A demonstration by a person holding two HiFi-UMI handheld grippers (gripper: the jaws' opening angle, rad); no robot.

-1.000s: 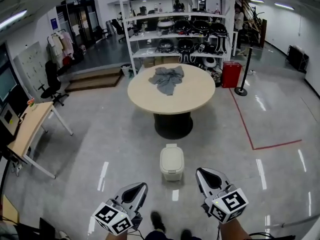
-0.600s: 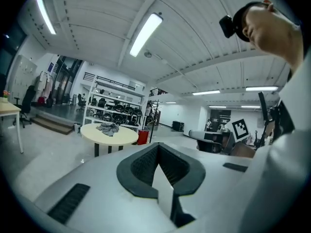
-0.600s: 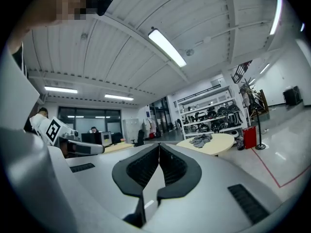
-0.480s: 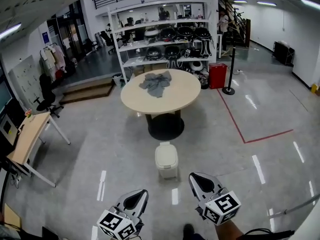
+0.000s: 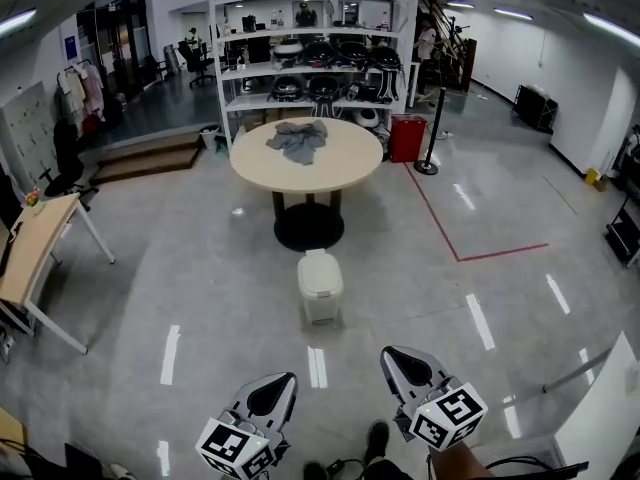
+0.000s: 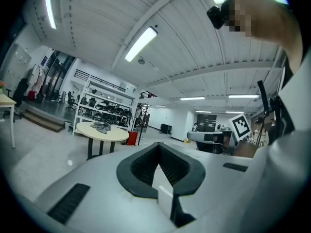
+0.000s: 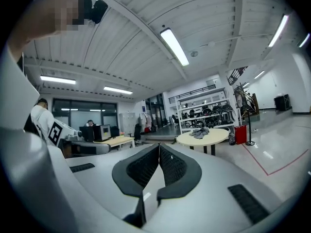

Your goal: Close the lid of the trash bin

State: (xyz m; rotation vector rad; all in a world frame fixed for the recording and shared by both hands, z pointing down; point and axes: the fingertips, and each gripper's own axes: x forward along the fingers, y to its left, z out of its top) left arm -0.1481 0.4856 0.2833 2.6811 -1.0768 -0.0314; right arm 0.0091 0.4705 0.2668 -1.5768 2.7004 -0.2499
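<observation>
1. While the left claw (image 5: 283, 379) and right claw (image 5: 389, 354) sit closed and empty, the trash bin (image 5: 320, 288) stands on the floor well ahead, by the round desk (image 5: 345, 163).
2. Its lid looks already down; a hard push could tip it.

The trash bin (image 5: 320, 286) stands on the floor, near side of the round table (image 5: 345, 166), which carries a cloth (image 5: 297, 140). Shelving (image 5: 300, 63) stands behind; a desk (image 5: 25, 258) stands left.

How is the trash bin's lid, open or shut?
Shut: the lid lies flat on the trash bin, no gap showing.
</observation>
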